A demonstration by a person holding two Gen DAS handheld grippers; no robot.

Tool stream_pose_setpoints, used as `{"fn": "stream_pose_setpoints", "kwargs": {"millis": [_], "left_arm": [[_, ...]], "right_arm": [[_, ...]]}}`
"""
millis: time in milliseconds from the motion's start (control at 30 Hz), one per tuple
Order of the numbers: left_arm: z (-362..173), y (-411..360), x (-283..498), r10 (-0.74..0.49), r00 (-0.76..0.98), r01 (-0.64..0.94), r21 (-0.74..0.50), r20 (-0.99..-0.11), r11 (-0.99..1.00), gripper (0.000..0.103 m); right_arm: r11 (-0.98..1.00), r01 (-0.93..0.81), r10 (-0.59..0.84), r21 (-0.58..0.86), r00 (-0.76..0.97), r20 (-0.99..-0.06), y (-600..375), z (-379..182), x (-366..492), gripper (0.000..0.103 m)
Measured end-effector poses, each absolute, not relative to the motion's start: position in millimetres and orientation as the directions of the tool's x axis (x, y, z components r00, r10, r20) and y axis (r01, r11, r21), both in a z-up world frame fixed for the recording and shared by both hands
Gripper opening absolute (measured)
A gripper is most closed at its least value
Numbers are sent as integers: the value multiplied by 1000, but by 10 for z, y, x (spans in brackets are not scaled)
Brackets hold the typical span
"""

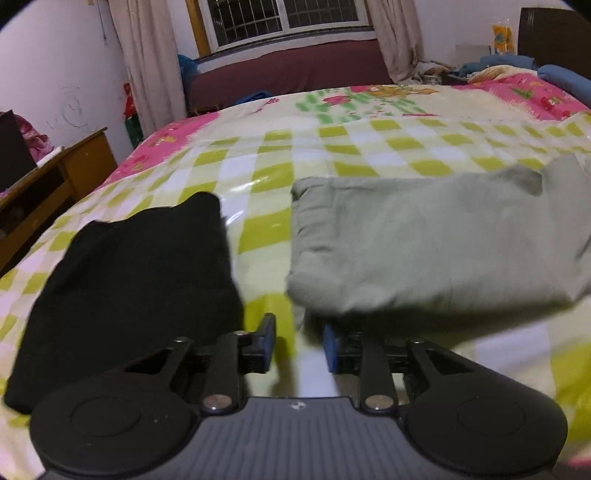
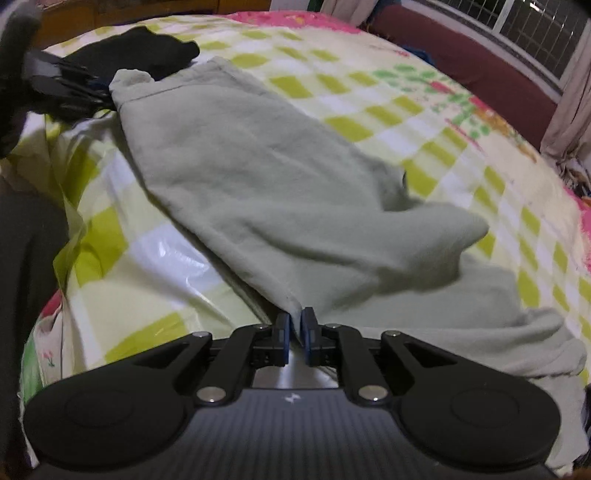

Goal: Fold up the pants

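My right gripper (image 2: 296, 325) fingers pinch grey pants (image 2: 266, 192) edge; pants on bed (image 2: 354, 122), beside black garment (image 1: 140, 280). Left gripper (image 1: 298, 343) fingers spread at pants' near corner. Mid-fold; next: left grips corner, carry edge across.

My left wrist view sits low over the bed (image 1: 280, 155), facing the window (image 1: 284, 18), my right wrist view close over the grey pants (image 2: 258, 177), looking leftward, both sharing pants (image 1: 424, 240), black garment (image 1: 140, 280)
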State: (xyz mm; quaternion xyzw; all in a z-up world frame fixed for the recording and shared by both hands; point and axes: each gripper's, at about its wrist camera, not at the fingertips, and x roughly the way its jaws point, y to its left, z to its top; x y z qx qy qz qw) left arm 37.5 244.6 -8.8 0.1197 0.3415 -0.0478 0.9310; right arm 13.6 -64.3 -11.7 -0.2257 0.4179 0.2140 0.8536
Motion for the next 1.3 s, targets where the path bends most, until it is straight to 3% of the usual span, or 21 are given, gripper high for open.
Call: {"fn": "stream_pose_setpoints", "kwargs": {"millis": [100, 200, 367, 467, 600, 767, 900, 1067, 1300], "left_arm": [[-59, 2496, 259, 28, 766, 155, 227, -643, 961, 49], [71, 2516, 187, 40, 789, 131, 231, -614, 964, 49], [330, 2252, 198, -63, 844, 190, 187, -533, 964, 52], [209, 1971, 318, -113, 812, 267, 193, -572, 944, 54], [-155, 1748, 506, -73, 702, 332, 235, -709, 913, 54], [-49, 1621, 462, -73, 722, 333, 252, -688, 909, 54], [56, 1312, 497, -121, 737, 385, 267, -665, 883, 54], [53, 786, 521, -207, 703, 484, 244, -681, 841, 54], [-145, 288, 629, -231, 650, 555, 246, -724, 794, 54]], "right_arm": [[812, -548, 180, -199, 560, -809, -750, -58, 121, 22], [827, -528, 171, -191, 561, -810, -849, -8, 91, 25], [859, -485, 177, -163, 580, -795, -920, 67, 31, 28], [895, -420, 150, -149, 599, -787, -1046, 60, 89, 31], [954, -285, 105, -93, 607, -788, -1413, 77, 207, 31], [1000, -22, 24, 13, 672, -740, -2156, 206, 333, 39], [974, 187, -41, 127, 698, -715, -2789, 175, 442, 40], [899, 296, 16, 323, 715, -699, -3385, 37, 523, 40], [836, 501, -190, 224, 647, -738, -4022, -257, 577, 39]]}}
